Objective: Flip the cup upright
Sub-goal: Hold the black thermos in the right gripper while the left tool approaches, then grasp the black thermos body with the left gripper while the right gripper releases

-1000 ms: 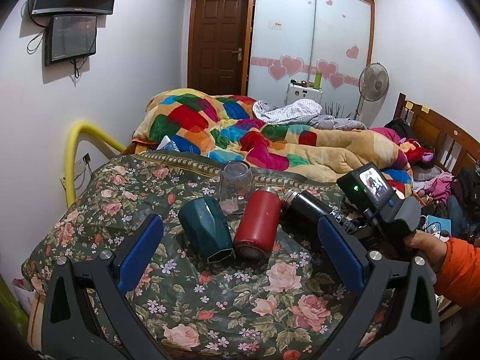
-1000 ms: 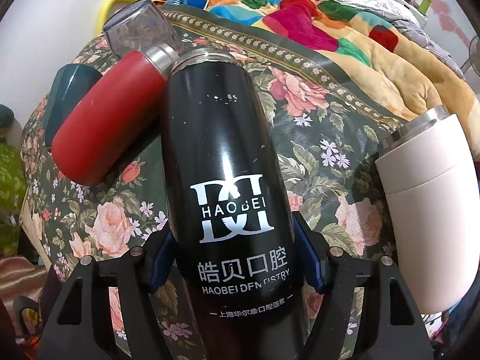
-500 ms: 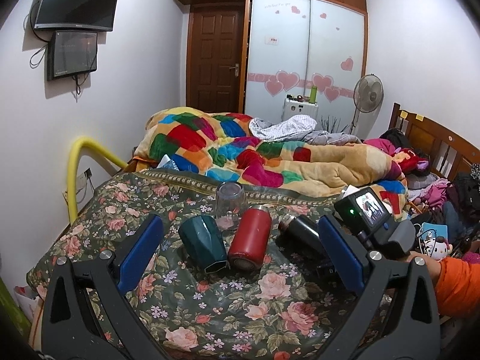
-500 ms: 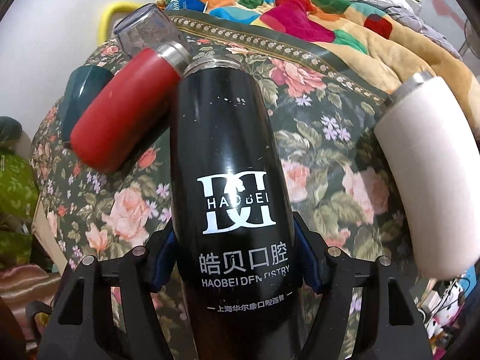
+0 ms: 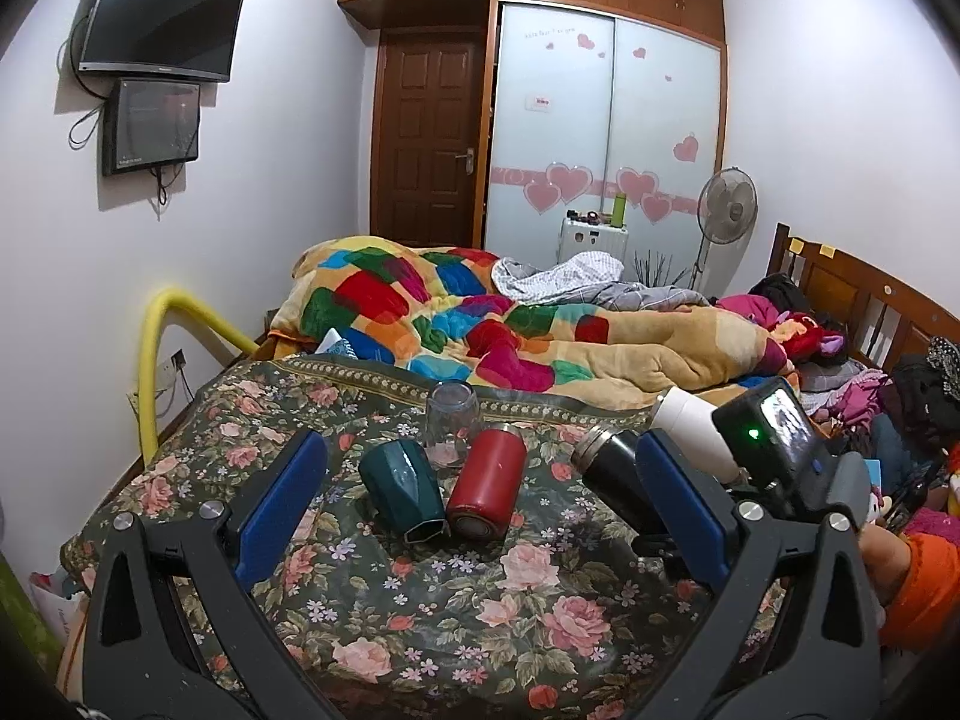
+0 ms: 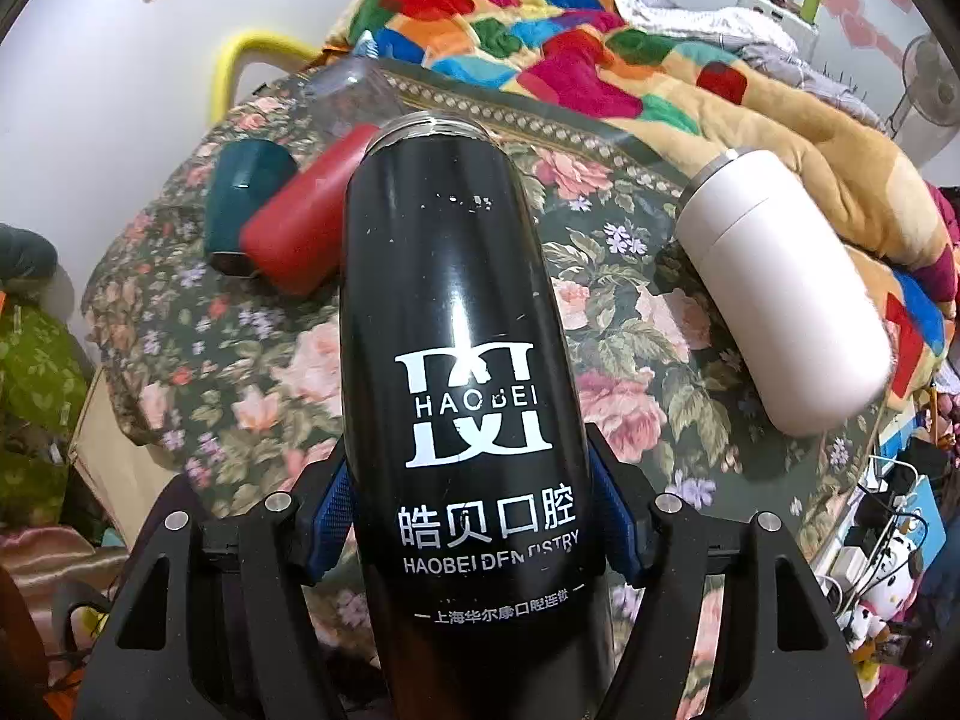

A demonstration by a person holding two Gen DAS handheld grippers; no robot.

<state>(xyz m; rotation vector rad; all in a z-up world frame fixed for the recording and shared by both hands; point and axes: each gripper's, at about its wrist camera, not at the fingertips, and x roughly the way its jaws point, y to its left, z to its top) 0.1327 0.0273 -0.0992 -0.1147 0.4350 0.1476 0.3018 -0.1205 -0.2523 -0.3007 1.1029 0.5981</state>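
My right gripper (image 6: 474, 531) is shut on a black HAOBEI flask (image 6: 462, 372), held off the floral cloth with its open steel mouth pointing away and up. The flask also shows in the left wrist view (image 5: 612, 480), tilted, with the right gripper behind it. My left gripper (image 5: 480, 498) is open and empty, above the near part of the cloth. Between its fingers lie a teal cup (image 5: 405, 489) and a red flask (image 5: 489, 489) on their sides. A clear glass (image 5: 451, 423) stands mouth down behind them. A white flask (image 6: 780, 288) lies to the right.
The cups lie on a table with a dark floral cloth (image 5: 450, 600), beside a bed with a patchwork quilt (image 5: 480, 318). A yellow pipe (image 5: 156, 348) is at the left wall. Clutter and cables (image 6: 888, 516) lie off the table's right edge.
My right gripper has lifted the black flask higher off the cloth and tilted its mouth upward. My left gripper has pulled back and risen, so the cups look smaller.
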